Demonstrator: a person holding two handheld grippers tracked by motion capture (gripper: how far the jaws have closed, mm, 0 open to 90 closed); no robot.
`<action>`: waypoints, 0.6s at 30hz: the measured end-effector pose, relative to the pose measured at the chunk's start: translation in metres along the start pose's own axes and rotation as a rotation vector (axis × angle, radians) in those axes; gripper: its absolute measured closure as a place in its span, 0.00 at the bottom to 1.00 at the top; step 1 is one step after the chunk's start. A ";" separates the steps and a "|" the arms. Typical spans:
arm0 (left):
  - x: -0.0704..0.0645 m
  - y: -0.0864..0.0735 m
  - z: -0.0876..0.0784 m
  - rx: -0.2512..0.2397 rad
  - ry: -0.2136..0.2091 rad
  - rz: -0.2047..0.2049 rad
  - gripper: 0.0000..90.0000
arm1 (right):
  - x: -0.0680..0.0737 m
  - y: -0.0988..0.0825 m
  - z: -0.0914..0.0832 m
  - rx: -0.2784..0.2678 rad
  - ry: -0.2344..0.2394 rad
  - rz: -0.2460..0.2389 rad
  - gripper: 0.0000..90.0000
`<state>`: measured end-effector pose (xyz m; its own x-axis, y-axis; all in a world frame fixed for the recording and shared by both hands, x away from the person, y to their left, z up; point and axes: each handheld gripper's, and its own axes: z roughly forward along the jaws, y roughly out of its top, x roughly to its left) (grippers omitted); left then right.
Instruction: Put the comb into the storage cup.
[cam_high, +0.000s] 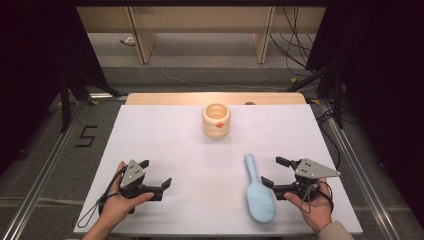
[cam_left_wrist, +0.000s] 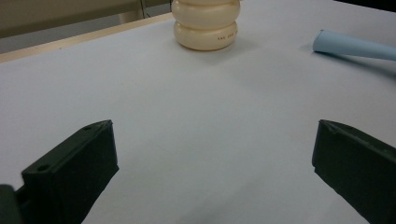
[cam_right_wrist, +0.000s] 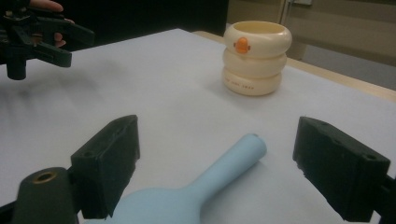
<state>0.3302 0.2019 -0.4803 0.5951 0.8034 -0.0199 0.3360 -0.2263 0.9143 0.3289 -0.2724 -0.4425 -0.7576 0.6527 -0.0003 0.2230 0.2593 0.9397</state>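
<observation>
Step in hand: approach to the brush; judged as the start of a pick-up, with nothing lifted yet.
Brush: pale blue hairbrush lying flat on the white table, at about 5 o'clock from the table's centre. Handle points to 12 o'clock, toward the cup; head lies nearest the person.
Right claw: jaws apart, nothing between the pads. It sits just beside the brush, at the brush's 3 o'clock. In the right gripper view the handle lies on the table between and below the two jaws, untouched.
Left claw: jaws wide apart, empty, over bare table at about 7 o'clock from the table's centre, well apart from the brush.
Cup: cream ribbed holder with an orange spot, upright at 12 o'clock from the centre, mouth open upward, well apart from both claws.
Next move, judged: lower the right claw so the pads straddle the narrow handle, then close across its width. The handle is smooth and rounded; a grip too near the tip could let the heavier head swing down.
Left claw role: none apparent yet; it could steady the cup.
</observation>
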 end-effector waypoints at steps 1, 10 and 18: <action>0.000 0.000 0.000 0.000 0.000 0.001 0.00 | 0.000 0.000 0.000 -0.002 -0.001 -0.001 0.17; 0.000 0.000 0.000 -0.005 0.001 0.002 0.00 | -0.002 0.003 0.001 -0.005 -0.018 -0.002 0.17; 0.000 0.000 0.001 -0.001 -0.001 0.006 0.00 | -0.005 0.015 0.014 0.022 -0.013 -0.039 0.17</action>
<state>0.3306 0.2010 -0.4804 0.5976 0.8017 -0.0149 0.3314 -0.2301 0.9150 0.3451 -0.2619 -0.4338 -0.7580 0.6509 -0.0414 0.2069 0.3001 0.9312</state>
